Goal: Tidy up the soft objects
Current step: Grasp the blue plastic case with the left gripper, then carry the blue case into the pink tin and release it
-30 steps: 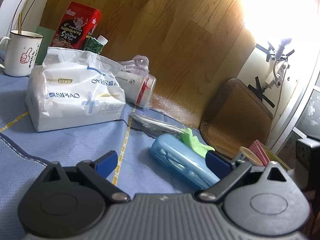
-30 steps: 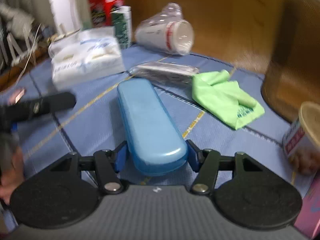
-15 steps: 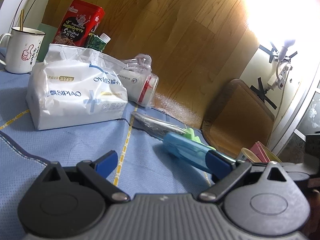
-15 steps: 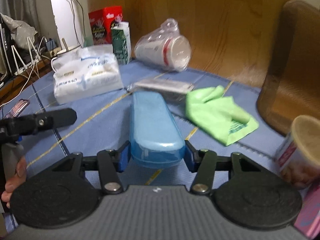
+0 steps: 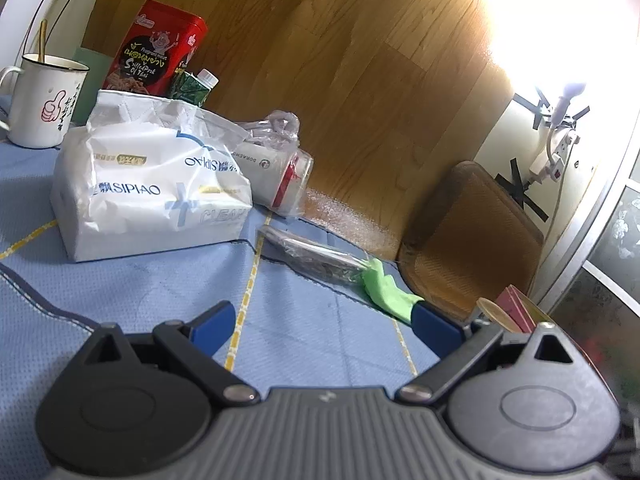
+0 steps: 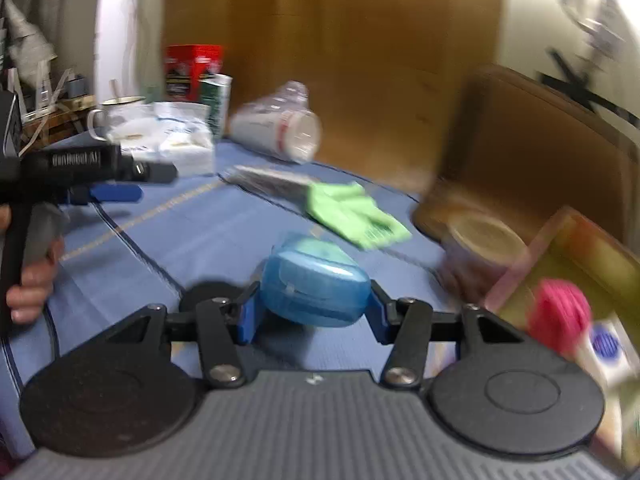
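Right tongs clamped on a translucent blue plastic oblong case, blue pads pressed against both its long sides, case lifted clear of the blue quilted cloth with yellow stripes covering the table. Right-wrist view smeared with blur. Just right of the held case, a yellow-sided open box with a pink round thing inside, too blurred to identify, and a brown-lidded paper cup beside it.

Left tongs wide open and empty, hovering low over the cloth, gripped at the handle by a bare hand at the left edge of the right-wrist view.

Crumpled light-green soft cloth lying flat on the table near the far edge, touching the end of a dark flat item in a clear plastic sleeve. Farther back, a white soft tissue pack with blue lettering, a bagged stack of white paper cups with a red band lying on its side, a red tin, a green carton and a white enamel mug with a thumbs-up drawing. Brown wooden chair back beyond the table.
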